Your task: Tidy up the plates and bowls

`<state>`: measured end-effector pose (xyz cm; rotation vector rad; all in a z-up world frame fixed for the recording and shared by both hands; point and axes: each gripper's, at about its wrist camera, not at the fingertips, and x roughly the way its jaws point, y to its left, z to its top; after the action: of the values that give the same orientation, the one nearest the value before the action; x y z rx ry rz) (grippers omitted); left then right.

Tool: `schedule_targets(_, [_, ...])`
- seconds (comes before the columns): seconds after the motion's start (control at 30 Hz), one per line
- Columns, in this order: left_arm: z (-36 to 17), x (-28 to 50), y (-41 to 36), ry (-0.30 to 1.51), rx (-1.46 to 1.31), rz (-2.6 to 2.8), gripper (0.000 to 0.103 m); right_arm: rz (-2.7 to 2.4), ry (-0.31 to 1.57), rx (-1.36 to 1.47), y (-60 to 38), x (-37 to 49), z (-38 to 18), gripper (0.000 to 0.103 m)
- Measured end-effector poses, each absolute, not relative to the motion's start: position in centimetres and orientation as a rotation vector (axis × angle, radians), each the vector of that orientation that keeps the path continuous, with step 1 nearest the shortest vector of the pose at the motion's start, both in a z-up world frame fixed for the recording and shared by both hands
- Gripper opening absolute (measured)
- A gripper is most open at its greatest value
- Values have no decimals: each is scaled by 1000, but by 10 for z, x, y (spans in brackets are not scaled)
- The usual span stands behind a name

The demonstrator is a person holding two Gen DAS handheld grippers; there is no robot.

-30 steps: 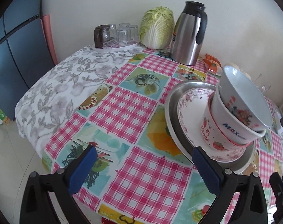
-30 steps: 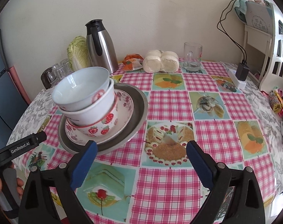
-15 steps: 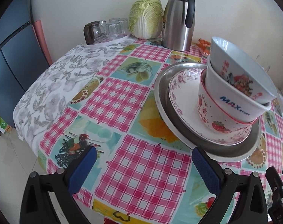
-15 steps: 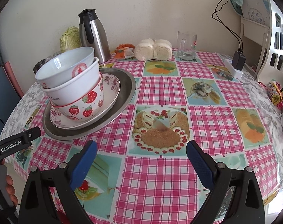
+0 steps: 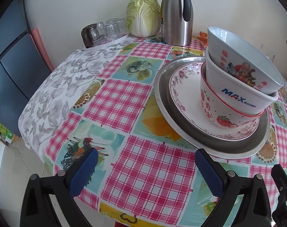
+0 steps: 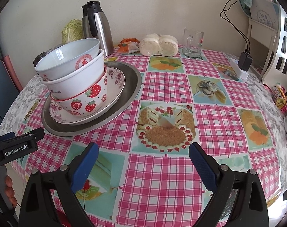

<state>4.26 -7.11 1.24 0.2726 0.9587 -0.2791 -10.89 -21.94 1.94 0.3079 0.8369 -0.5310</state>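
A stack stands on the checked tablecloth: a wide metal plate carries a floral plate. On that sits a strawberry bowl, then a white MAX bowl, then a white bowl with red print tilted on top. My left gripper is open near the table's front edge, left of the stack. My right gripper is open over the cloth, right of the stack. Both hold nothing.
At the back stand a steel thermos, a cabbage, a tray of glasses, steamed buns, a glass mug and a power strip with charger. A white chair is at right.
Both grippers have drawn back and lowered toward the table's front edge, so the stack now sits farther away and higher in view. The dishes have not moved.
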Motion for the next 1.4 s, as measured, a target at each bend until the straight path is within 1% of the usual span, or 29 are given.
schedule_targets(0.5, [12, 43, -71, 977, 284, -255, 103, -531, 821, 301, -219, -109, 28, 96])
schedule_targets(1.4, [4, 46, -69, 1001, 314, -224, 103, -536, 857, 293, -219, -106, 24, 96])
